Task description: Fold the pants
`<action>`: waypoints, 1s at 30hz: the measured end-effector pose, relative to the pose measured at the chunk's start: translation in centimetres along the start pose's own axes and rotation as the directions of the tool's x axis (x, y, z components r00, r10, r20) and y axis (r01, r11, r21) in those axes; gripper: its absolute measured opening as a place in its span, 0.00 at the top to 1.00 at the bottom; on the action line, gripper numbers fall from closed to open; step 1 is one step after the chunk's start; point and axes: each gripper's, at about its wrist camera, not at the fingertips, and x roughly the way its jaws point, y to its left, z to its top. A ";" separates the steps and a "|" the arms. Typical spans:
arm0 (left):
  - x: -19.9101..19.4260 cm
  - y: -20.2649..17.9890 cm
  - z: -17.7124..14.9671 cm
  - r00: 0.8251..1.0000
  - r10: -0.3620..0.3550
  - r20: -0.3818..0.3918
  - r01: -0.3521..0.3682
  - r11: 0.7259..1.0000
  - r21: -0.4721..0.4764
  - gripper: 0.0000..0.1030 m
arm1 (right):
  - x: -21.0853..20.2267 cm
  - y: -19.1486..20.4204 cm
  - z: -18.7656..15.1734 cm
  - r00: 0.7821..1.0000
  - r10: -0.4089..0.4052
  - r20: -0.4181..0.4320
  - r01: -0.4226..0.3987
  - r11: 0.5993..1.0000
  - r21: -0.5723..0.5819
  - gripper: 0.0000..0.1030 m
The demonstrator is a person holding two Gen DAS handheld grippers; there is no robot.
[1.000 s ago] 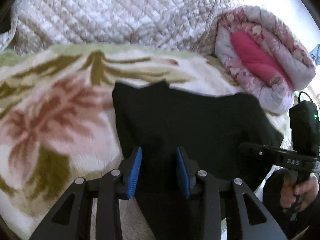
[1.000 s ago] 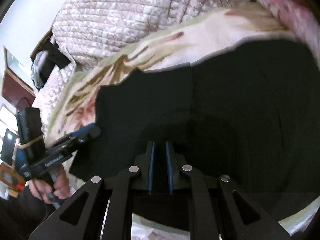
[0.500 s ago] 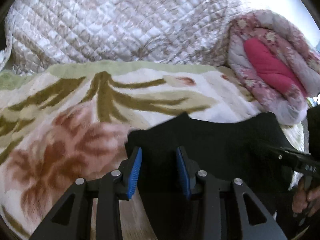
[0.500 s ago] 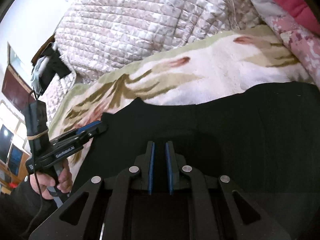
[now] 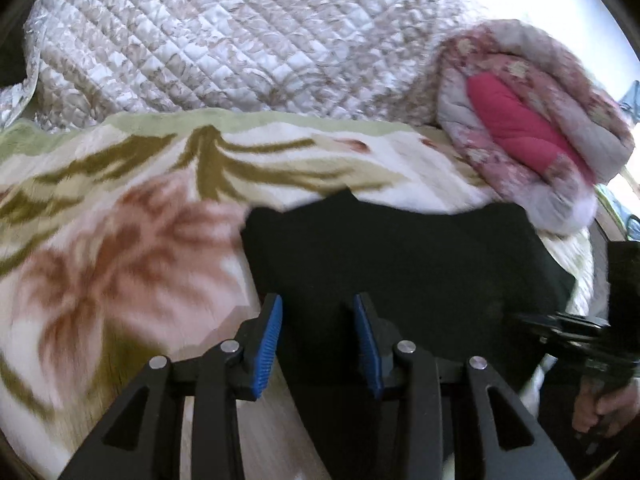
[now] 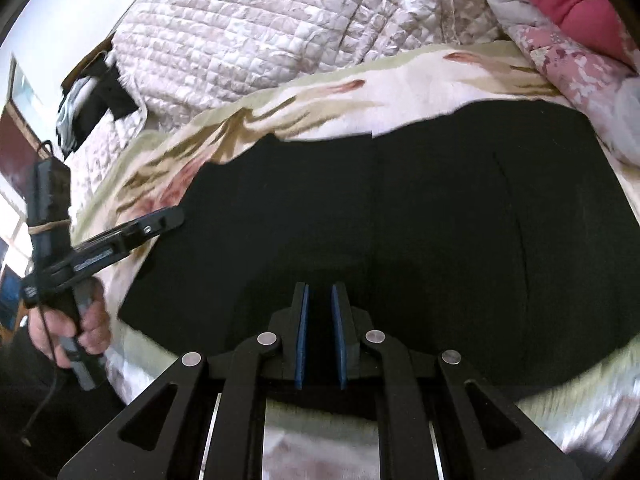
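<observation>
Blue-padded fingers point(image 5: 269, 346) of the left gripper point(image 5: 318, 312) stand well apart at the bottom centre of the left wrist view, with the black pants point(image 5: 400, 256) showing in the gap and nothing pressed by either pad. At the left of that view the floral blanket point(image 5: 120, 240) spreads out, with a quilted bedspread point(image 5: 224, 36) above it along the top. The pants lie flat on the blanket at centre, and a rolled pink quilt point(image 5: 520, 120) sits at the upper right. At the lower right edge a hand point(image 5: 604, 404) holds the other tool. In the right wrist view, a hand point(image 6: 76, 328) at the lower left grips the handle of the left tool, whose tip reaches the left edge of the pants point(image 6: 400, 220). The dark cloth fills the middle of that frame. At bottom centre the right gripper point(image 6: 320, 292) has its pads drawn nearly together; dark cloth fills the narrow slit, but whether it is pinched cannot be told.
</observation>
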 end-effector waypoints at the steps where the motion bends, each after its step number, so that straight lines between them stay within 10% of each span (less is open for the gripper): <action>1: -0.6 -0.5 -0.8 1.000 -0.009 -0.005 0.009 1.000 0.005 0.62 | -0.2 0.2 -0.4 1.000 -0.010 -0.005 0.010 1.000 -0.003 0.89; 18: -2.1 -1.2 -5.8 0.999 0.045 -0.024 -0.045 0.999 0.010 0.57 | -4.6 -2.9 -0.6 0.997 -0.056 0.057 0.047 0.988 0.146 0.83; 23: -2.1 -1.4 -5.8 0.999 0.044 -0.028 -0.043 0.999 0.006 0.57 | -10.0 -9.4 -0.7 0.976 -0.128 0.178 0.048 0.917 0.395 0.42; 30: -2.1 -1.2 -5.6 0.998 0.045 -0.042 -0.045 0.999 0.002 0.57 | -10.0 -14.3 -2.7 0.987 -0.077 0.144 -0.031 0.778 0.628 0.41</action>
